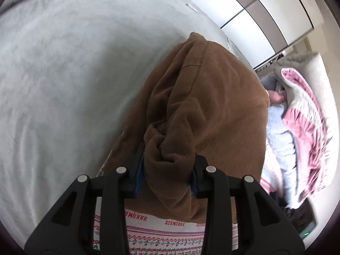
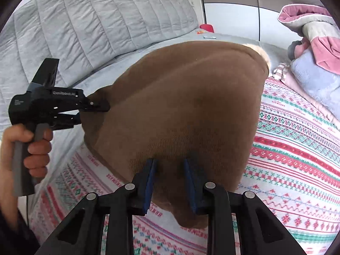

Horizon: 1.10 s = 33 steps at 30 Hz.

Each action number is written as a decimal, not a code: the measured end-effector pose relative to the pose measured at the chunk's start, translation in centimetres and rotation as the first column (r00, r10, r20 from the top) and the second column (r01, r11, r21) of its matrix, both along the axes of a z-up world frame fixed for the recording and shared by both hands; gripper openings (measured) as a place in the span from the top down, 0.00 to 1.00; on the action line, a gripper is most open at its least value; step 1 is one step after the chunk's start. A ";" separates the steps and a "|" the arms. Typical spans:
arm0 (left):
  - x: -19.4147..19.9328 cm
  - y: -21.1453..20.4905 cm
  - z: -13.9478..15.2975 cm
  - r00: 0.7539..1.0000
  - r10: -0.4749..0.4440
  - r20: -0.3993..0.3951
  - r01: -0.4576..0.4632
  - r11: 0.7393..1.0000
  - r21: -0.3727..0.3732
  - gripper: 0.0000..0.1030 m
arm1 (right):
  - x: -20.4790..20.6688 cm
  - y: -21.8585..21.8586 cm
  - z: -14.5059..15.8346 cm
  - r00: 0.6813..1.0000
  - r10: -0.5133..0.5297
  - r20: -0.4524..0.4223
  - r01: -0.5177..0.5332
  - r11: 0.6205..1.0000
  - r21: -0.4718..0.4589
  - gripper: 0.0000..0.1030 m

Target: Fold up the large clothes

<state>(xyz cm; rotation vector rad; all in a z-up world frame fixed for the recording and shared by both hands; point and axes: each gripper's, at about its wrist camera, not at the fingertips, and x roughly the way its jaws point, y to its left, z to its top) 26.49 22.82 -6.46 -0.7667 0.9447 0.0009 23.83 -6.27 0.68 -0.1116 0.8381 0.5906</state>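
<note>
A large brown fleece garment (image 2: 187, 106) is held up above a patterned blanket (image 2: 297, 148). My left gripper (image 1: 167, 159) is shut on a bunched edge of the brown garment (image 1: 201, 106); it also shows in the right wrist view (image 2: 93, 108) clamped on the garment's left corner. My right gripper (image 2: 170, 170) is shut on the garment's near edge, fabric pinched between the blue pads (image 2: 150, 176). The garment hangs stretched between the two grippers.
A grey quilted sofa back (image 2: 95, 17) and grey seat (image 1: 63, 74) lie behind. A pile of pink, white and lilac laundry (image 1: 297, 127) sits at the right. A white and brown cabinet (image 1: 265, 10) stands beyond. A small red object (image 2: 207, 27) rests on the sofa.
</note>
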 end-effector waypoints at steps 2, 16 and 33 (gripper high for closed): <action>-0.3 0.7 0.0 1.000 0.007 0.001 -0.007 0.998 -0.060 0.62 | 0.1 0.1 -0.2 1.000 -0.015 -0.006 0.015 1.000 -0.007 0.73; -2.6 -0.5 7.1 0.962 -0.038 0.269 0.043 0.999 -0.012 0.54 | 0.8 1.9 -1.0 0.999 -0.019 -0.032 0.017 0.998 -0.054 0.73; 1.2 -2.4 1.2 0.998 -0.053 0.017 0.050 0.990 0.133 0.94 | 22.0 -3.5 5.3 0.942 -0.288 -0.171 0.313 0.938 0.150 0.73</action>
